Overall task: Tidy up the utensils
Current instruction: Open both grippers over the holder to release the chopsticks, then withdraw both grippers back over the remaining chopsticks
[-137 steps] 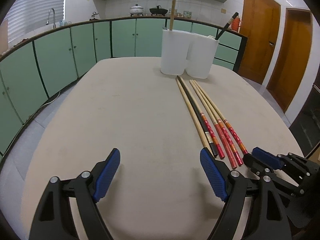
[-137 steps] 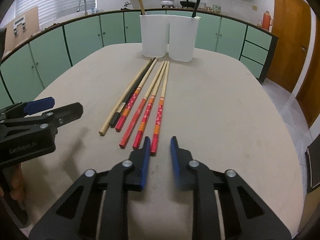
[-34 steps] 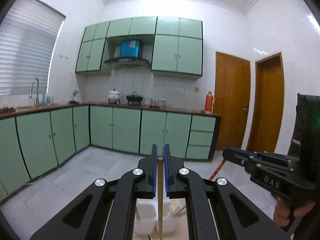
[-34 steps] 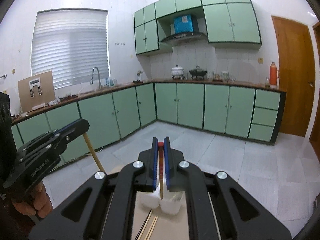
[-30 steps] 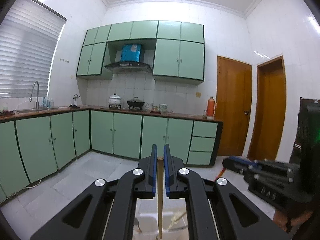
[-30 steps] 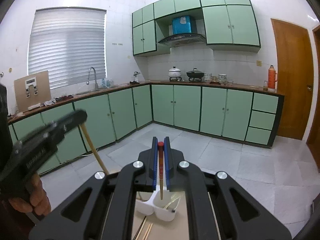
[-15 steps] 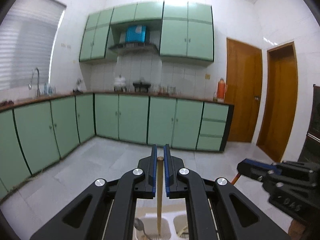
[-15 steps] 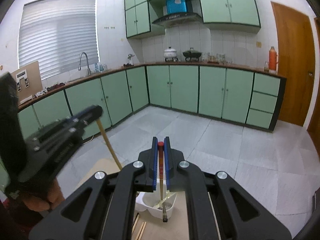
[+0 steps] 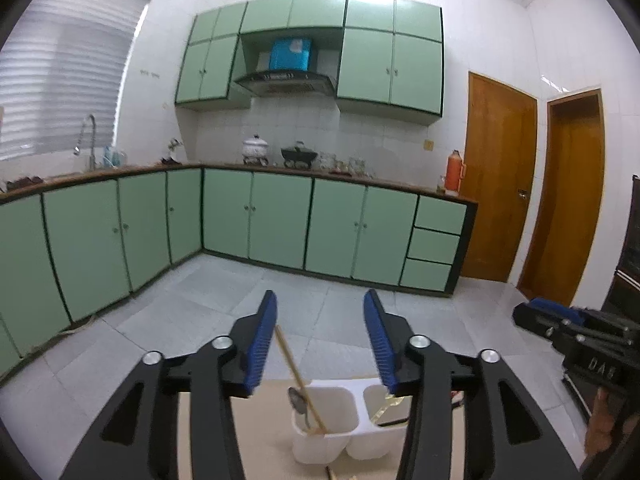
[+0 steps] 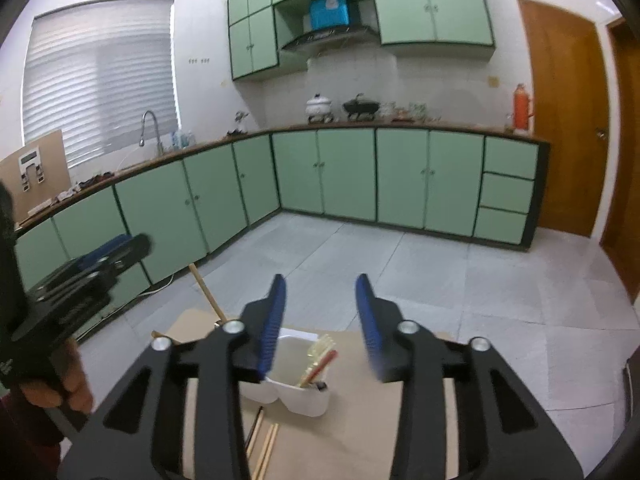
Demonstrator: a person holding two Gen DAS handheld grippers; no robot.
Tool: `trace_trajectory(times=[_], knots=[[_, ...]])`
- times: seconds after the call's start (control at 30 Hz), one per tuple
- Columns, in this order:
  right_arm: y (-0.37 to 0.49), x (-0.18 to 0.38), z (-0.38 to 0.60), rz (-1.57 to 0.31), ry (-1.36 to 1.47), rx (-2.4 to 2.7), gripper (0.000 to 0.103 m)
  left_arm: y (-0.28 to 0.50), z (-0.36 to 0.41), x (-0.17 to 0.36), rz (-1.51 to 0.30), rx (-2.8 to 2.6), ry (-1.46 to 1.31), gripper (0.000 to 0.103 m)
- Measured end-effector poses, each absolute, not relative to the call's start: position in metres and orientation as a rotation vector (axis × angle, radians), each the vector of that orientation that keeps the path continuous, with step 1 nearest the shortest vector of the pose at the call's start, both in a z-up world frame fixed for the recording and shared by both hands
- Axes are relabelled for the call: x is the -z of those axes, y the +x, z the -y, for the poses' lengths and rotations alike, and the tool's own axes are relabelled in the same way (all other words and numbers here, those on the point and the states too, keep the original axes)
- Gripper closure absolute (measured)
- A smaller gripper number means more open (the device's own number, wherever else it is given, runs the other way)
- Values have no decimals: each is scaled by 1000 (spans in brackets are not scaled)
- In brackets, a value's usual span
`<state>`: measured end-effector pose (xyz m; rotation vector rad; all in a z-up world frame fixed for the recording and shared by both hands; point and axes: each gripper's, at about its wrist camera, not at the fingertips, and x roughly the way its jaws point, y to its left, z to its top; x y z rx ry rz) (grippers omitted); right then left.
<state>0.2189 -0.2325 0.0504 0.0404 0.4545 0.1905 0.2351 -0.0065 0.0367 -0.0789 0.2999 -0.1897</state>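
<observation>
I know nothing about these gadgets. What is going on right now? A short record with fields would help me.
place: a kitchen with green cabinets
left gripper: open, holding nothing, above the holder
right gripper: open, holding nothing, above the holder
white holder: two compartments side by side, standing on the table
plain wooden chopstick: leaning in one compartment, beside a metal spoon
red chopstick: in the other compartment, with pale utensils
still on the table: a few chopsticks lying in front of the holder
</observation>
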Motion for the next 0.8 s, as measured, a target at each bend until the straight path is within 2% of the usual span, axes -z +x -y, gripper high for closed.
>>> trace_trajectory(times=[0.1,0.13,0.2,0.27,0.4,0.8], knots=[[196,-51,238,-422,38,-167,48,207,2,-36,-275,175,-69,37],[185,-49,238,-414,35,-160,41,196,1,-34,-271,168,-67,32],[172,-44,238,-407,25,-145,32,178,-1,-26,-279,169,-64,27],[154,-34,235,-416,2,-132,17,165,-2,-20,-296,167,-58,21],[128,-7,232,-469,-27,-137,13,139,-1,4,-353,173,-41,15],[68,81,237,-569,126,-111,10,83,4,104,-540,182,16,14]])
